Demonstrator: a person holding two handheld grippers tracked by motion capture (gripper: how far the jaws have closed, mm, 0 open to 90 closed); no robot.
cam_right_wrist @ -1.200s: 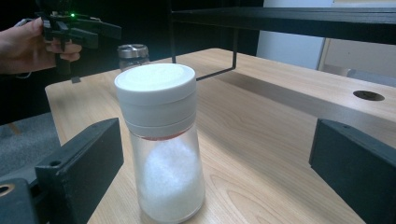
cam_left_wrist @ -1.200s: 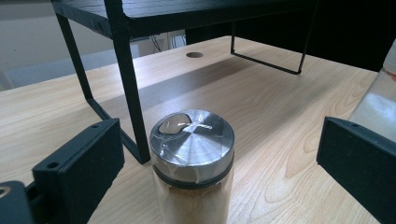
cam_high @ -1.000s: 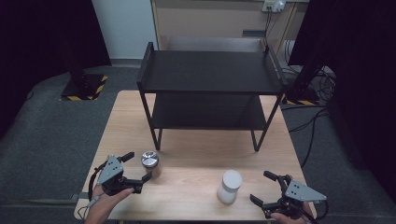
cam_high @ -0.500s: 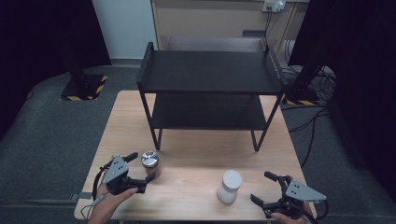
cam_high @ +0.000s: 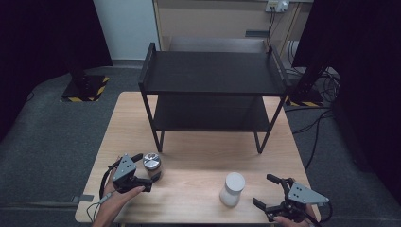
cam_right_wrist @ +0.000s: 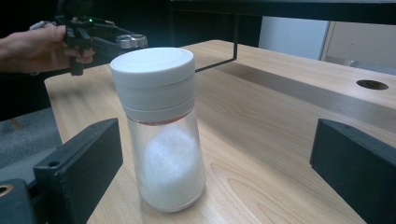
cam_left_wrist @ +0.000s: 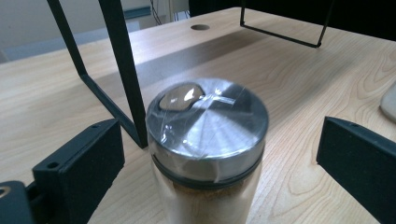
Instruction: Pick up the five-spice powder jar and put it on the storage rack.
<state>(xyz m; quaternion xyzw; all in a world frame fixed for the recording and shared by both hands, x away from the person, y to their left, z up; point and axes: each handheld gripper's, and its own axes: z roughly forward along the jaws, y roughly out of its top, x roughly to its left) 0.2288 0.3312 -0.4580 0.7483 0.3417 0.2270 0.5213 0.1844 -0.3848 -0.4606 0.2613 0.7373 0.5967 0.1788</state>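
Here, low left in the frame, the left gripper (cam_high: 144,172) spread its fingers wide around a steel-lidded jar (cam_high: 152,164); low right, the right gripper (cam_high: 267,194) gaped beside a white-capped shaker (cam_high: 232,188) on the worktop (cam_high: 198,161).

From my high view, the right gripper (cam_high: 275,204) at about five o'clock is cut by the bottom edge, and the hand holding it barely shows. My left gripper view crops the metal-lidded jar (cam_left_wrist: 208,154) at six o'clock, so I cannot see its base or where it meets the table (cam_left_wrist: 299,79); a pale object (cam_left_wrist: 388,100) at three o'clock is sliced by the edge and I cannot identify it. In my right gripper view, the far left gripper (cam_right_wrist: 100,38) at ten o'clock is dark and unclear.
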